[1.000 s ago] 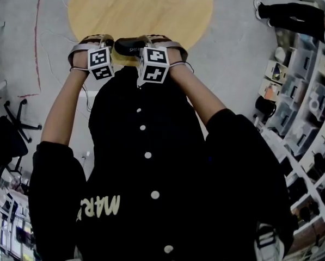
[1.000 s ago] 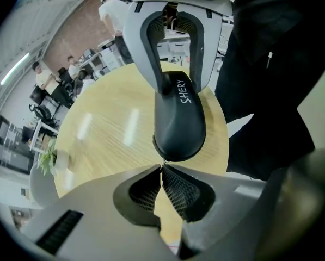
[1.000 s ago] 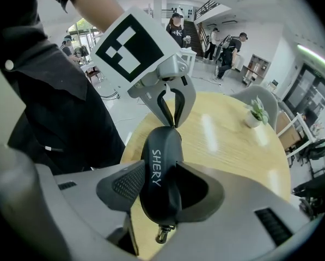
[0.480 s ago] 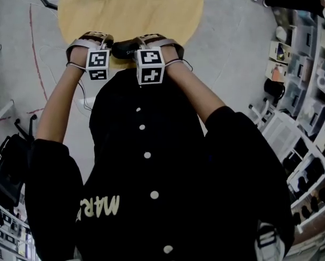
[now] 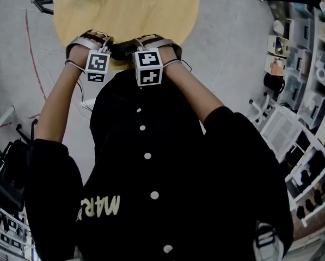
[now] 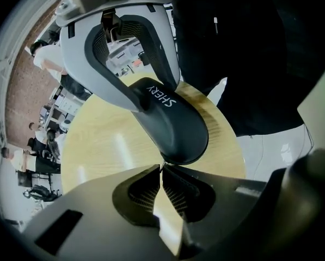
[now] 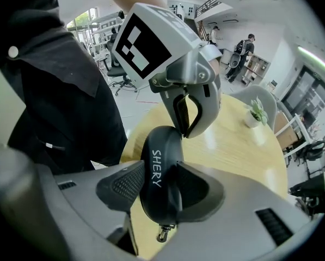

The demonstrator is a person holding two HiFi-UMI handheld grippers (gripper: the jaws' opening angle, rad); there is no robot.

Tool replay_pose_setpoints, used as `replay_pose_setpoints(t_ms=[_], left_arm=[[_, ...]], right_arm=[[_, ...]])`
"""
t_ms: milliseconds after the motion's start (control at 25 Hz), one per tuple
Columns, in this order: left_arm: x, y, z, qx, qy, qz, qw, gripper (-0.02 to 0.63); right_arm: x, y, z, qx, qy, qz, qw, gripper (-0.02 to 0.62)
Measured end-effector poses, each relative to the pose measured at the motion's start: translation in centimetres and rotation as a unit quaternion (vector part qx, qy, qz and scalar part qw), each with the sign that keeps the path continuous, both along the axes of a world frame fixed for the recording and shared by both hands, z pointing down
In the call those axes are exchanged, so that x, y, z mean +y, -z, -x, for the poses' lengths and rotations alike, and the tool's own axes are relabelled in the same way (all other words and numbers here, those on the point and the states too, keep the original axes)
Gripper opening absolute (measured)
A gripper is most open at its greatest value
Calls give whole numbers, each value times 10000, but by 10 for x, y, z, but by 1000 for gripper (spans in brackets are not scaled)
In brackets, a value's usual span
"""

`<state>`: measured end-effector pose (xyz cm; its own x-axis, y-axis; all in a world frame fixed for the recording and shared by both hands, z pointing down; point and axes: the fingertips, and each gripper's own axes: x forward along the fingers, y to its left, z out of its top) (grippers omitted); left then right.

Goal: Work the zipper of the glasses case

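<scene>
A black glasses case (image 5: 124, 49) marked SHERY hangs over the near edge of the round wooden table (image 5: 127, 10), held between both grippers. My right gripper (image 7: 154, 188) is shut on it, its pads (image 7: 121, 185) pressing both sides of the case (image 7: 163, 165). A small metal ring (image 7: 162, 234) dangles from the case's near end. My left gripper (image 6: 161, 169) is shut, its tips meeting at the rounded end of the case (image 6: 176, 126) on a thin bright zipper pull. In the right gripper view, the left gripper (image 7: 183, 135) touches the case's far end.
A small potted plant (image 7: 255, 113) stands at the far side of the table (image 7: 238, 145). Shelves with boxes (image 5: 306, 64) line the right. A chair (image 5: 40, 1) stands at upper left. People (image 7: 244, 48) are far off. My black jacket (image 5: 151, 173) fills the foreground.
In the head view both grippers and the case have drifted slightly left as the view shifted. Both grips look unchanged.
</scene>
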<state>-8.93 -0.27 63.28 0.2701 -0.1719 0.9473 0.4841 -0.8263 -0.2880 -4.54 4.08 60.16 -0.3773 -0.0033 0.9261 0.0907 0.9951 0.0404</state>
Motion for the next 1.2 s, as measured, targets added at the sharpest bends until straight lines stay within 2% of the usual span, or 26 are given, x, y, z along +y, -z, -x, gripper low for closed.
replay_pose_setpoints(t_ms=[80,120,160,200,360,520,600,680,760,800,840,880,920,1040,1080,1120,1160,1200], left_arm=[[1,-2,2,-34,198,232,9995,12],[2,-4,5,-96,312,406,9986,37],[3,-5,10,-182,393,547,9976,111],[3,-5,15,-273,434,618,9968,138],[1,1,28,-388,590,512,9962,140],[-1,18,27,-29,1039,290,9942,126],[-2,32,25,250,1558,232,9872,68],[1,42,27,518,2340,337,9703,28],[1,56,27,981,3215,427,9409,8],[0,66,25,1290,3654,449,9208,5],[-1,79,24,1640,4087,471,8966,5],[-3,92,23,2031,4507,503,8678,5],[-4,106,23,2456,4907,554,8342,5],[-8,154,23,3742,5863,742,7146,5],[-8,169,24,4054,6039,717,6825,5],[-7,182,25,4251,6132,599,6631,5],[-6,195,25,4336,6153,391,6572,5],[-5,206,24,4362,6131,133,6586,5]], right_arm=[[0,0,0,-24,-39,24,10000,181],[0,1,-1,-55,-50,28,10000,184],[0,1,-1,-93,-54,20,9999,184],[0,2,0,-132,-63,9,9999,186],[1,5,-3,-128,-90,-33,9999,186],[1,8,-4,-152,-158,-10,9998,186],[2,12,-5,-257,-263,53,9993,175],[0,16,-8,-437,-468,130,9979,127],[-3,23,-12,-650,-696,166,9953,104],[-6,29,-16,-782,-814,178,9934,75],[-8,36,-19,-942,-963,197,9907,43],[-12,44,-23,-1127,-1160,237,9865,26],[-16,52,-27,-1332,-1399,299,9807,8],[-31,85,-40,-1999,-2080,392,9567,5],[-37,98,-45,-2227,-2256,355,9478,5],[-43,112,-49,-2451,-2420,299,9383,5],[-50,126,-55,-2664,-2579,229,9284,5],[-58,140,-60,-2866,-2733,141,9181,5]])
